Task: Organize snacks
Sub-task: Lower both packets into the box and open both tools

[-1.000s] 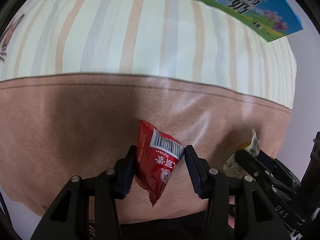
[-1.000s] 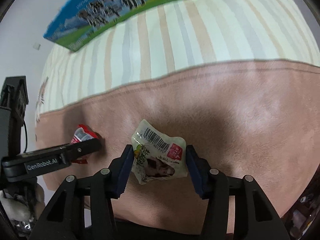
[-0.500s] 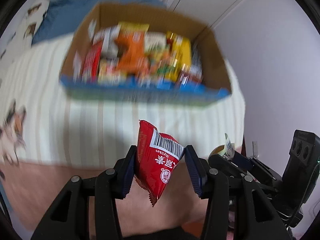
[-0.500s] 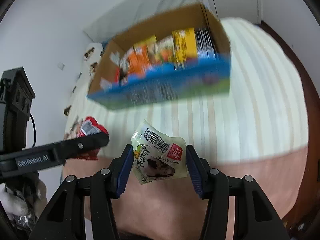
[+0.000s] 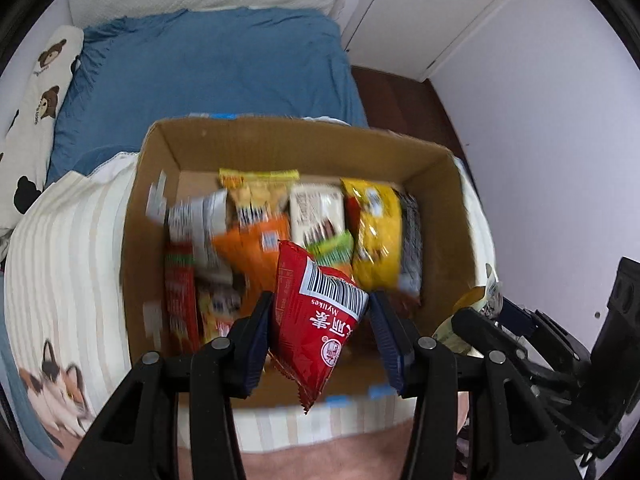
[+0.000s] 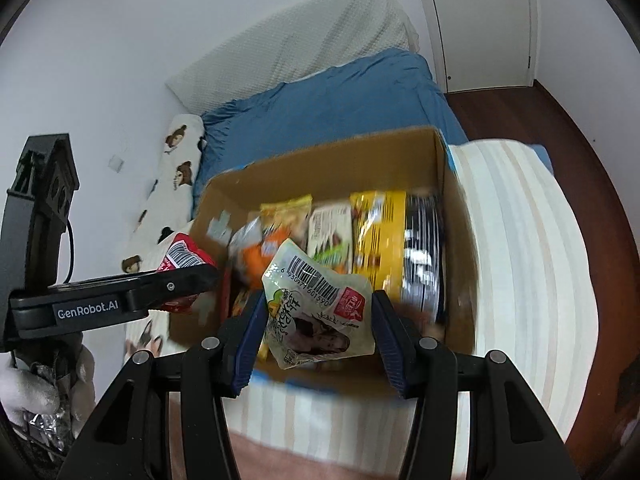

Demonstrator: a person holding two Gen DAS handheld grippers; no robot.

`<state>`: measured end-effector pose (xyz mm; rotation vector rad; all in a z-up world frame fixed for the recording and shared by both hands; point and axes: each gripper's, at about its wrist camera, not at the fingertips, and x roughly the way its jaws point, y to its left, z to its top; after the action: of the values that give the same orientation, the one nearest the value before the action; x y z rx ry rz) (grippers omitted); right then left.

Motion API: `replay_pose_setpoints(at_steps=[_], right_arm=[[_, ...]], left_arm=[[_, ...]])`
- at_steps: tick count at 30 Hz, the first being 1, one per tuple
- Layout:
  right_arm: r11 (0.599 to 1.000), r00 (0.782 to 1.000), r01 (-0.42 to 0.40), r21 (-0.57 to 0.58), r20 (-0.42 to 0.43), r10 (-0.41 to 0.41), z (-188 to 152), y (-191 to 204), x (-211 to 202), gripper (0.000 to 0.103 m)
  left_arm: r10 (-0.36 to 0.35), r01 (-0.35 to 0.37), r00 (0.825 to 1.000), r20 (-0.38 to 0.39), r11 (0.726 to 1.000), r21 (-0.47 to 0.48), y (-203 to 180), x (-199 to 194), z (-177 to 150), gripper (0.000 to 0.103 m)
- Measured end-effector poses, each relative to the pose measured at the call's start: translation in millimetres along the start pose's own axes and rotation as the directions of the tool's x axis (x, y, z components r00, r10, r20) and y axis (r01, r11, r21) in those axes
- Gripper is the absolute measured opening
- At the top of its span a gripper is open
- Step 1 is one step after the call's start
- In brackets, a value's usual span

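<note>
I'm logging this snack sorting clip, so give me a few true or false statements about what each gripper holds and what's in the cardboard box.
1. The left gripper is shut on a red foil snack packet with a barcode. True.
2. The right gripper is open, with nothing between its fingers. False: it is shut on a pale green and white snack pouch.
3. The open brown cardboard box already holds several snack packs. True.
4. The box stands on a bare wooden floor. False: it rests on a cream striped blanket on a bed.
5. A yellow snack bag lies inside the box. True.
6. The sheet behind the box is red. False: the blue bed sheet lies there.
</note>
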<state>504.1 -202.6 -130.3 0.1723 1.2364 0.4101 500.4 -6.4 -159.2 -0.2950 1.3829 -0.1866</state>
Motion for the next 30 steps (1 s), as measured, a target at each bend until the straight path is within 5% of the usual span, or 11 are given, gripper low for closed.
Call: replay_pose_setpoints(at_steps=[6,12,17,18,20,22,30], right_arm=[[0.998,0.993,0.053,-0.033,-0.105,-0.056,47,1,67,0.055],[0.995,0.979,0.081,-0.057,-0.183,-0.090,65,0,115,0.055],[0.996,0.962,0.089,-0.020,-0.256,-0.092,73,-9,143,0.084],[0.994,0.959,0.108,-0.024,-0.260,-0.111,73,-10,144,0.094],[0.992,0.956,0.128,-0.024,-0.262,-0.129,74,-13,146,0.095],[0.986,0.948,0.164,-0.042,-0.271,-0.169,72,-15,145,0.098],[0.965,0.922,0.248,-0.081,-0.285,-0.261,59,-20,133,0.100]], left_arm=[[0.004,-0.013,0.993,-0.120,0.997,-0.076,26,53,60,0.045],[0.024,-0.043,0.980,-0.195,0.995,-0.092,43,91,88,0.045],[-0.044,-0.004,0.962,-0.271,0.985,-0.174,59,114,90,0.048],[-0.042,-0.005,0.964,-0.263,0.985,-0.174,59,114,89,0.051],[0.024,-0.057,0.969,-0.246,0.990,-0.130,58,111,86,0.077],[0.068,-0.094,0.972,-0.225,0.990,-0.106,58,107,83,0.093],[0.135,-0.146,0.978,-0.158,0.988,-0.056,54,88,64,0.096]])
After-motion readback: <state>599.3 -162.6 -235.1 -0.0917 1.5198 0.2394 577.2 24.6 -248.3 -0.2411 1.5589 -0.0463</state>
